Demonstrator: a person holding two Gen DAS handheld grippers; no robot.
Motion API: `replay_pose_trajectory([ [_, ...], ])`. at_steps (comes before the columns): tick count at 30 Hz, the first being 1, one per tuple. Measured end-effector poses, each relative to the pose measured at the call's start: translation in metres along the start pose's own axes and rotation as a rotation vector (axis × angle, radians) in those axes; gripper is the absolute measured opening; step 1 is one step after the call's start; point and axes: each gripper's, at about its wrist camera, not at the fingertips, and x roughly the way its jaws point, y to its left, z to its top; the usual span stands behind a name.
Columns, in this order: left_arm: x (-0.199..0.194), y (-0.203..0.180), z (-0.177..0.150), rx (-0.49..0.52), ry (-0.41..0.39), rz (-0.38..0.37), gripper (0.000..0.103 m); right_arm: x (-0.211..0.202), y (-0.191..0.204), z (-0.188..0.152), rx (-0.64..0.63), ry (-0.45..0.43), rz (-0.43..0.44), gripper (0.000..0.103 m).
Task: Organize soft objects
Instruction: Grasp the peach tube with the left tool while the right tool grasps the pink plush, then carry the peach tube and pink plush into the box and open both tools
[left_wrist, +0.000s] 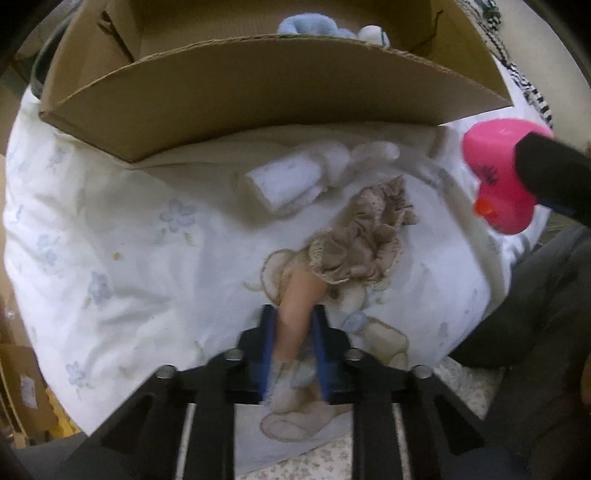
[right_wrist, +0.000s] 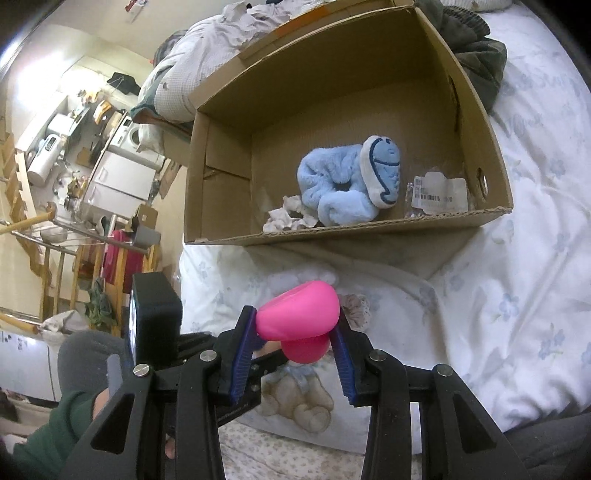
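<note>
1. Two grippers are each clamped on a toy above a white floral bedsheet (left_wrist: 110, 229).
2. At six o'clock in the left wrist view, the left gripper (left_wrist: 293, 328) pinches the bare leg of a doll (left_wrist: 354, 243) in a frilly tan dress, which lies on the sheet.
3. The right gripper (right_wrist: 295, 332) squeezes a pink rubber duck (right_wrist: 299, 317) clear of the sheet, at six o'clock in its own view.
4. At twelve o'clock stands an open cardboard box (right_wrist: 369, 232).
5. Inside the box, a blue plush toy (right_wrist: 340, 184) lies near the front wall, with crumpled white paper (right_wrist: 288, 218) touching it at eight o'clock.
</note>
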Motion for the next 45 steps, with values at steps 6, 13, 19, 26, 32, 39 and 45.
replay_pose_trajectory([
  [6,-0.026,0.007,-0.003,-0.043,-0.077,-0.038,0.006,0.003,0.003,-0.002,-0.012,0.016,-0.003,0.042],
  [13,-0.064,0.020,-0.010,-0.088,-0.206,-0.008,0.006,0.008,0.005,-0.001,-0.010,0.022,-0.005,0.042],
  [19,-0.109,0.026,-0.009,-0.099,-0.327,0.014,0.006,-0.002,0.011,0.000,-0.014,-0.012,0.019,0.042],
  [26,-0.145,0.028,0.008,-0.150,-0.456,0.047,0.006,-0.025,0.025,0.009,-0.055,-0.102,0.032,0.042],
  [32,-0.166,0.036,0.029,-0.158,-0.514,0.064,0.006,-0.051,0.035,0.027,-0.083,-0.190,0.055,0.042],
  [39,-0.181,0.037,0.052,-0.141,-0.561,0.089,0.006,-0.074,0.044,0.049,-0.120,-0.275,0.057,0.042],
  [45,-0.182,0.037,0.069,-0.130,-0.583,0.121,0.006,-0.074,0.039,0.063,-0.112,-0.331,0.041,0.042],
])
